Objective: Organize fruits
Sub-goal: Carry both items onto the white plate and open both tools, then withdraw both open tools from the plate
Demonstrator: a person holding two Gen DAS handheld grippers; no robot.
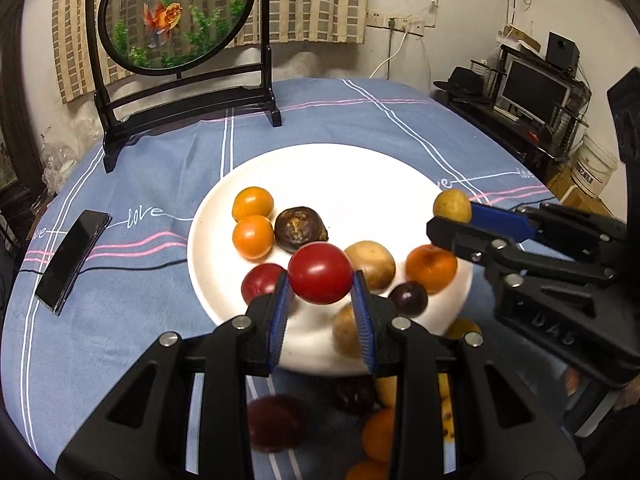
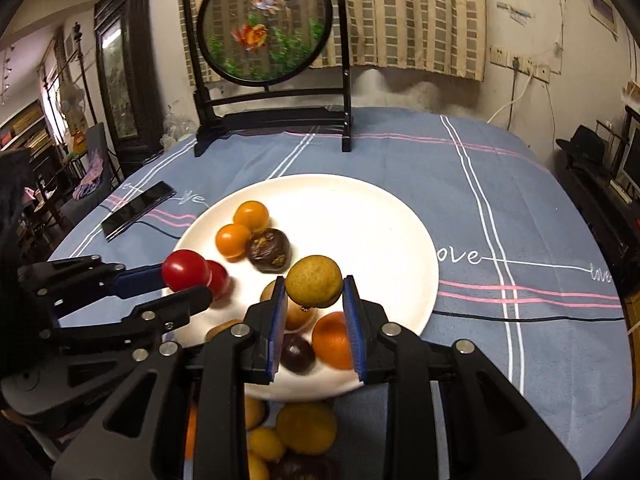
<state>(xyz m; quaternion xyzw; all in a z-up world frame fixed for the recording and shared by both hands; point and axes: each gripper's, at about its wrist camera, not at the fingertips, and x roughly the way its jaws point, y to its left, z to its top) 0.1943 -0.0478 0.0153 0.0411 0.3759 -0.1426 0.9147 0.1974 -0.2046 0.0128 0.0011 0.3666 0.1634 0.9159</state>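
My left gripper [image 1: 320, 280] is shut on a red tomato [image 1: 320, 273], held over the near part of a white plate [image 1: 340, 172]. The same left gripper [image 2: 188, 280] and its red tomato [image 2: 185, 270] show at the left of the right wrist view. My right gripper [image 2: 314, 286] is shut on a yellow-green fruit [image 2: 314, 281] above the white plate [image 2: 360, 216]; that fruit [image 1: 452, 205] shows at the right in the left wrist view. The plate holds two orange fruits [image 1: 253, 220], a dark brown fruit [image 1: 299, 228], another red one [image 1: 260, 285], a tan one [image 1: 372, 264] and more.
Several loose fruits [image 2: 306, 428] lie on the blue cloth [image 1: 140, 280] in front of the plate. A black phone [image 1: 72, 256] lies at the left with a cable. A round goldfish screen [image 1: 176, 12] on a black stand is at the table's back.
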